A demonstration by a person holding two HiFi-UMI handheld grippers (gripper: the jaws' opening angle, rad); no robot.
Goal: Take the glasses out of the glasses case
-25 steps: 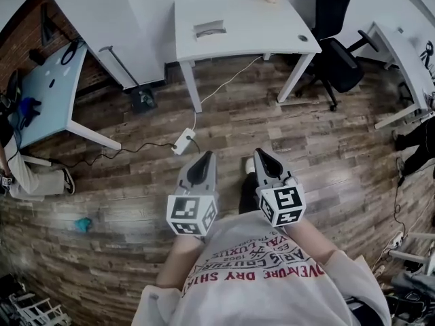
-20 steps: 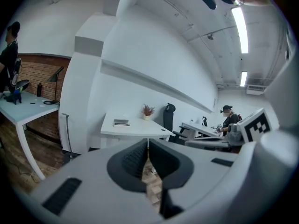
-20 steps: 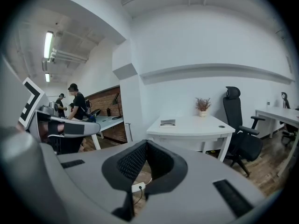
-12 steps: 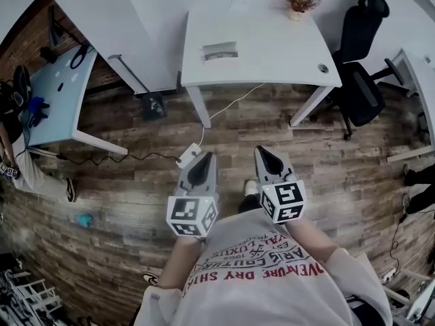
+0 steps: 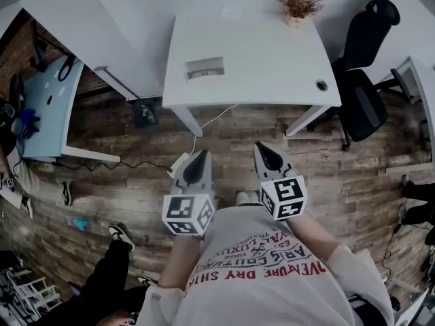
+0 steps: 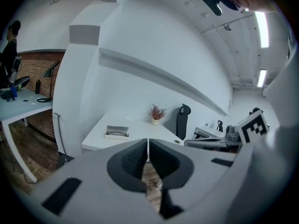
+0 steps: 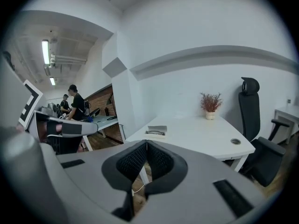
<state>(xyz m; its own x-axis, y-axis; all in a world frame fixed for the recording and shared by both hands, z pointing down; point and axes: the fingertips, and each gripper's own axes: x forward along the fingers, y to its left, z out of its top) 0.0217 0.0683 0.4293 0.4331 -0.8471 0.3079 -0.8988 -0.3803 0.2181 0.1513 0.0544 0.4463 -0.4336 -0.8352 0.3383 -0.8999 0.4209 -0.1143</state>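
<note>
— What are the two grippers doing?

— The left gripper and the right gripper are hanging side by side over the wooden floor, just in front of the person's chest. Both are pointing toward the white desk. Neither is carrying anything: in each gripper view the jaws are pressing together with nothing between them.

— And where is the glasses case lying?

— The glasses case is sitting open on the left part of the desktop, well apart from both grippers. The glasses are lying inside it.

— What else is standing around?

— A small potted plant is standing at the far right of the desktop, and a black office chair is sitting at the desk's right side. A white power strip is lying on the floor just left of the left gripper. Another person's leg and shoe are showing at the near left.
</note>
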